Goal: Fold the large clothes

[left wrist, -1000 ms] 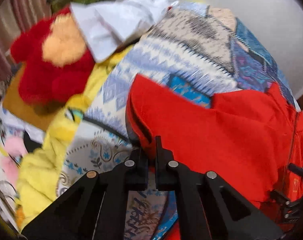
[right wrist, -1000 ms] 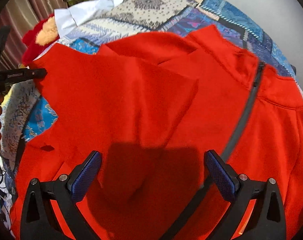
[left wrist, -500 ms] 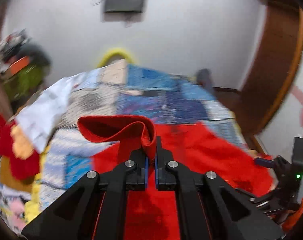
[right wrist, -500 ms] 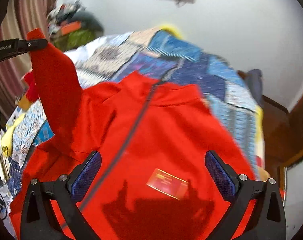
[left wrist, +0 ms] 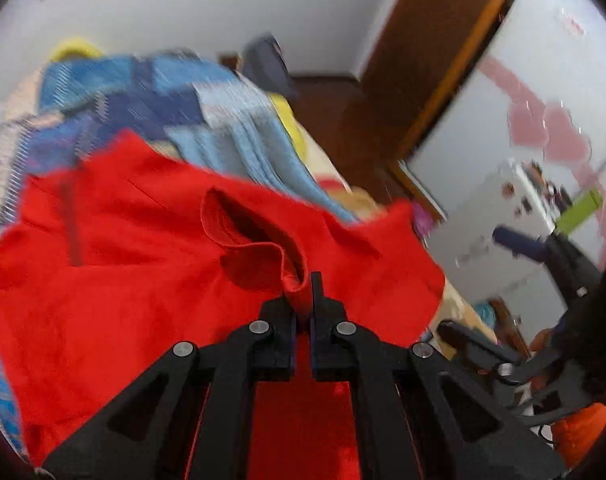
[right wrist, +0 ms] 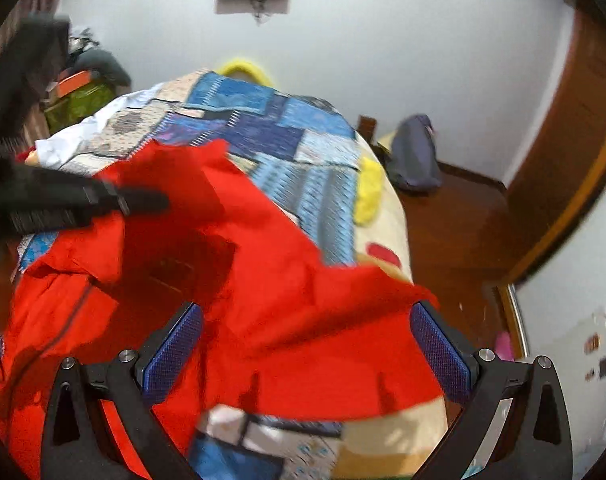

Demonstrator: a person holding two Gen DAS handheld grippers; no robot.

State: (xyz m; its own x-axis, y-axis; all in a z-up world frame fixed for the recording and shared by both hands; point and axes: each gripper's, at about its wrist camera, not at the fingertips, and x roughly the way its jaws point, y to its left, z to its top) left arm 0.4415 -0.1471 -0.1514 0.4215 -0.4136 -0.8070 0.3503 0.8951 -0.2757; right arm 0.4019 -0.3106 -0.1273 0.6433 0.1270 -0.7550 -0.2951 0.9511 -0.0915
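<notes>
A large red zip jacket (left wrist: 143, 280) lies spread on a patchwork-covered bed (left wrist: 231, 132). My left gripper (left wrist: 301, 300) is shut on the jacket's red sleeve cuff (left wrist: 263, 252) and holds it above the jacket body. In the right wrist view the left gripper (right wrist: 143, 202) reaches in from the left over the jacket (right wrist: 303, 340), with the sleeve draped from it. My right gripper (right wrist: 307, 344) is open and empty, its blue pads wide apart over the jacket's right side. It also shows at the right edge of the left wrist view (left wrist: 515, 240).
The bed (right wrist: 263, 120) has a yellow pillow (right wrist: 369, 192) at its right edge. A dark bag (right wrist: 415, 156) sits on the wooden floor by the white wall. A brown door frame (right wrist: 563, 184) stands at right. Piled clutter (right wrist: 79, 96) is at far left.
My left gripper has carried the sleeve rightward across the jacket and lowered it. Both views have swung to the right, toward the door. The right gripper stayed open.
</notes>
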